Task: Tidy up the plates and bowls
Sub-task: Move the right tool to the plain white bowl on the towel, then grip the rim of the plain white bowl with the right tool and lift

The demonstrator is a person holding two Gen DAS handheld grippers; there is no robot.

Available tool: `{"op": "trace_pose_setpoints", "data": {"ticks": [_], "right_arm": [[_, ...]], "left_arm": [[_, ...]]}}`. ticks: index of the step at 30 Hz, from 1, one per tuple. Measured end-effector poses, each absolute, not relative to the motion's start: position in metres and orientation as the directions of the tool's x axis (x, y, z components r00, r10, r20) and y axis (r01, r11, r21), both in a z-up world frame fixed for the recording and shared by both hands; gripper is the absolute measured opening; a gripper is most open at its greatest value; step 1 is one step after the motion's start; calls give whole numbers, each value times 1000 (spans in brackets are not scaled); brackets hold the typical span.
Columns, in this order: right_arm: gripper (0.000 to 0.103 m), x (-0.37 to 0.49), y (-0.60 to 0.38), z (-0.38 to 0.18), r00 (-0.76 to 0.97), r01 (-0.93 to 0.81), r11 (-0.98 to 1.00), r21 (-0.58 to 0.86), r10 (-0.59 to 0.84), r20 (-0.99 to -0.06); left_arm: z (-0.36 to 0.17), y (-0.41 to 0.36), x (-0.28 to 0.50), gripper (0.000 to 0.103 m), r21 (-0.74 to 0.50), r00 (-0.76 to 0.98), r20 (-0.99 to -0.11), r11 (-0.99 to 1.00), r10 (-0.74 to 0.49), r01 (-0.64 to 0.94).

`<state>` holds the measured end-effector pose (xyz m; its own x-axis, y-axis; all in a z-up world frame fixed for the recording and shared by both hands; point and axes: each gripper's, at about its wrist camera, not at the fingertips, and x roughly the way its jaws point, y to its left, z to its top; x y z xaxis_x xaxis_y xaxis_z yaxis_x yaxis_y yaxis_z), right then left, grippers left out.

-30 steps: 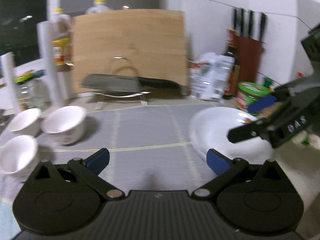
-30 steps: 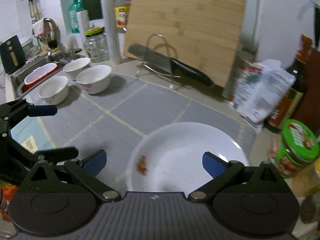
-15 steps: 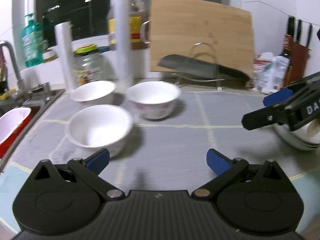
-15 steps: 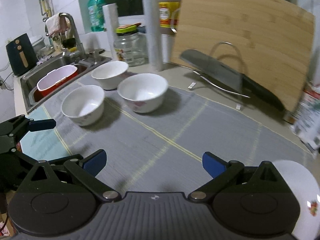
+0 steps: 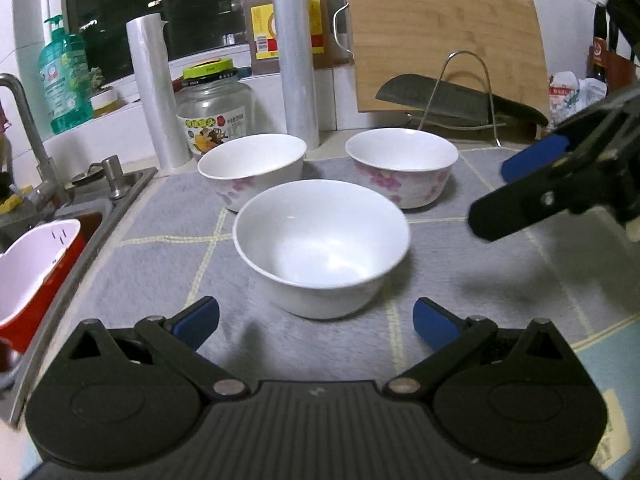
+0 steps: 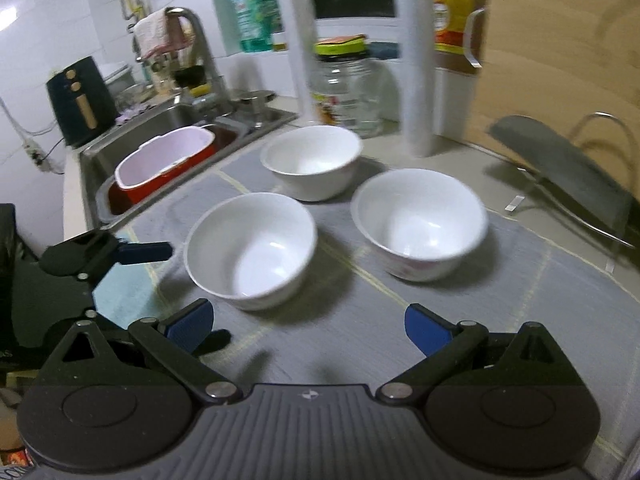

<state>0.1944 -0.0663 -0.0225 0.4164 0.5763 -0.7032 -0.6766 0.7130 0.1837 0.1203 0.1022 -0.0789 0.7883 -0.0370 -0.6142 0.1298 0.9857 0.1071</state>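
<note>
Three white bowls stand on the grey mat (image 5: 460, 272). The nearest plain bowl (image 5: 322, 246) (image 6: 251, 250) sits just ahead of my open left gripper (image 5: 316, 322), between its spread blue pads. Behind it are a flowered bowl at left (image 5: 253, 168) (image 6: 313, 162) and a flowered bowl at right (image 5: 401, 166) (image 6: 420, 222). My right gripper (image 6: 309, 326) is open and empty, hovering in front of the bowls; it also shows at the right edge of the left wrist view (image 5: 532, 184). No plates are in view.
A sink (image 6: 168, 136) with a red and white tub (image 6: 162, 166) lies left. Behind the bowls stand a glass jar (image 5: 216, 108), two film rolls (image 5: 298, 52), a bottle (image 5: 292, 12), a cutting board (image 5: 444, 36) and a cleaver on a wire rack (image 5: 452, 96).
Both grippers swung left, away from the white plates and toward the three bowls. The bowls now fill the middle of both views, and the plates have left view.
</note>
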Motion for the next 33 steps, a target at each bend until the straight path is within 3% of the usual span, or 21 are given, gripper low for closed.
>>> {"op": "trace_pose_setpoints", "data": {"ticks": [16,27,33], "right_arm": [[94,235,-15,-47,340,-690,680,248,607,-719],[73,245,-2,-51,320,-696,670,256,610,-725],[69,247,0,-51,315,-699,664,264,618,-720]], "left_arm": [[-83,119,142,102,110,779,-614,963,-129,246],[-80,123,146,93,89,769,-612,950,-186,301],[-80,123,148,89,85,763,-611,941,-211,329]]}}
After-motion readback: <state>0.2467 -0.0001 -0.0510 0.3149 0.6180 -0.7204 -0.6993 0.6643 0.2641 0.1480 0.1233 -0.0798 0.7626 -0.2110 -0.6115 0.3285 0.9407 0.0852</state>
